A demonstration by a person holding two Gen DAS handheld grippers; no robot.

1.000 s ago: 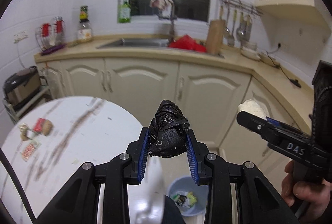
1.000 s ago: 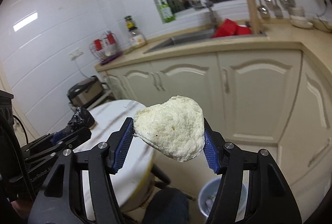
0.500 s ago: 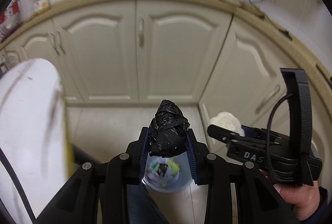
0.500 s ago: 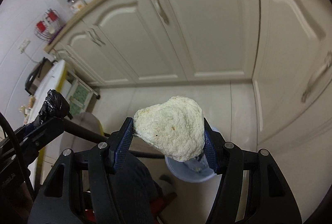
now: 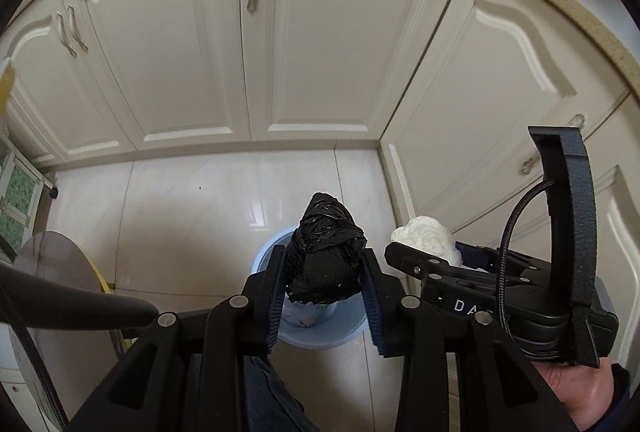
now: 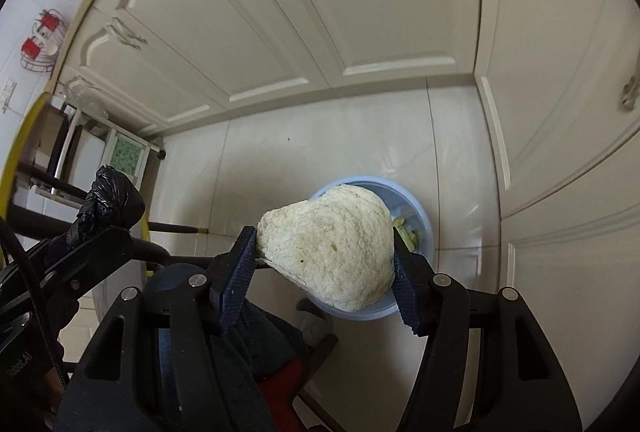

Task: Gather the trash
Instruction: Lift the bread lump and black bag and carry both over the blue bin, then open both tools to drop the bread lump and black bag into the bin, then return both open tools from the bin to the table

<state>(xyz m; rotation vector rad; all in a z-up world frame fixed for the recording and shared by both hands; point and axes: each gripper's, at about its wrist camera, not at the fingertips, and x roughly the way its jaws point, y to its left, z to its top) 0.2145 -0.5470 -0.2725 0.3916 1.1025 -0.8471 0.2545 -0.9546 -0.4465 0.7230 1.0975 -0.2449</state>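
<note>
My left gripper [image 5: 323, 257] points steeply down and has a crumpled black plastic bag [image 5: 326, 260] between its blue pads. Its jaws are opening, though both pads still touch the bag. Directly beneath it on the floor stands a light blue trash bin [image 5: 320, 338] with scraps inside. My right gripper [image 6: 323, 237] is shut on a pale, crumbly lump of bread [image 6: 328, 252] and hangs over the same bin [image 6: 422, 222]. The two grippers are side by side: the right gripper [image 5: 404, 258] shows beside the left one, and the left gripper [image 6: 102, 232] shows with its bag [image 6: 114, 202].
Cream cabinet doors [image 5: 312, 32] close the corner behind and right of the bin. A round table with a yellow edge [image 6: 18, 140] and dark legs stands on the left, beside a small rack [image 6: 128, 152]. The person's knee [image 6: 248, 336] is below the grippers. Glossy tiled floor [image 5: 192, 212].
Both grippers have sunk and tipped downward from the counter view toward the floor. The blue bin has come under their loads. The gap at the left gripper's pads looks slightly wider.
</note>
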